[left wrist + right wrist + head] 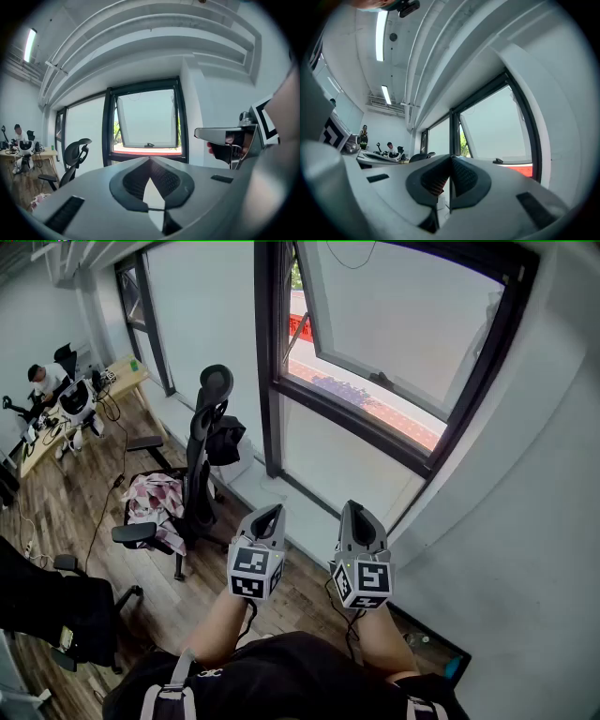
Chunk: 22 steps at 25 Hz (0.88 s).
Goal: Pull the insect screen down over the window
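The window [394,334] stands ahead of you, sash tilted open; its screen can't be made out. A chair [202,474] sits to its left. Your left hand-held gripper [268,513] and right hand-held gripper [357,512] hang below it, both closed, empty.

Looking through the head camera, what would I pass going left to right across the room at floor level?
A seated person → office chair → left gripper → right gripper → white wall.

Head view steeply downward; both gripper views level toward shared window [394,343]
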Motion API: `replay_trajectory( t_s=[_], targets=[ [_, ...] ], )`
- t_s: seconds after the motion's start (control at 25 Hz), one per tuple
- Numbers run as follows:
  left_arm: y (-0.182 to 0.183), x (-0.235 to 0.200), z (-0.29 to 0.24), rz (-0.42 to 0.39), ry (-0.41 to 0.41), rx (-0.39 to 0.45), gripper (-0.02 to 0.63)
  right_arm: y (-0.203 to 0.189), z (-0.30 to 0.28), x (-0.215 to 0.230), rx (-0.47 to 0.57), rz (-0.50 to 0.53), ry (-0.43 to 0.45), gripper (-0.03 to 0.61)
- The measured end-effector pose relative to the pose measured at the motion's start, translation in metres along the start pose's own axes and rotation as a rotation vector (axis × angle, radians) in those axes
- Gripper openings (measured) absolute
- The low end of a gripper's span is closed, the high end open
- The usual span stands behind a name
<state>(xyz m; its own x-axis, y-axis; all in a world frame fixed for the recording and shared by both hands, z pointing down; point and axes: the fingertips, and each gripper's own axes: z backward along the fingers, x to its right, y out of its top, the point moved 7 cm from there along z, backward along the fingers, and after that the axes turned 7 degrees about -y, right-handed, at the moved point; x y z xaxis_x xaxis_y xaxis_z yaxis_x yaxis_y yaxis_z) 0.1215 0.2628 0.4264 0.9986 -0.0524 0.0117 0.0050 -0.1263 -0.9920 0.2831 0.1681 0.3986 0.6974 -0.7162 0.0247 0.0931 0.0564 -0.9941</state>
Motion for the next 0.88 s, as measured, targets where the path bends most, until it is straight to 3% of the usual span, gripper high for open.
replay_trajectory(
  t_s=[0.56, 0.88],
  targets=[
    [-0.009, -0.033, 0.012, 0.005, -0.017, -0.012, 0.012, -0.013, -0.013, -0.035, -0.017, -0.037, -0.018, 0.005],
    [-0.023, -0.068, 0.018, 0.002, -0.052, -0.002, 0.012, -0.026, -0.025, -0.075, -0.014, 0.012, -0.018, 0.006]
  ],
)
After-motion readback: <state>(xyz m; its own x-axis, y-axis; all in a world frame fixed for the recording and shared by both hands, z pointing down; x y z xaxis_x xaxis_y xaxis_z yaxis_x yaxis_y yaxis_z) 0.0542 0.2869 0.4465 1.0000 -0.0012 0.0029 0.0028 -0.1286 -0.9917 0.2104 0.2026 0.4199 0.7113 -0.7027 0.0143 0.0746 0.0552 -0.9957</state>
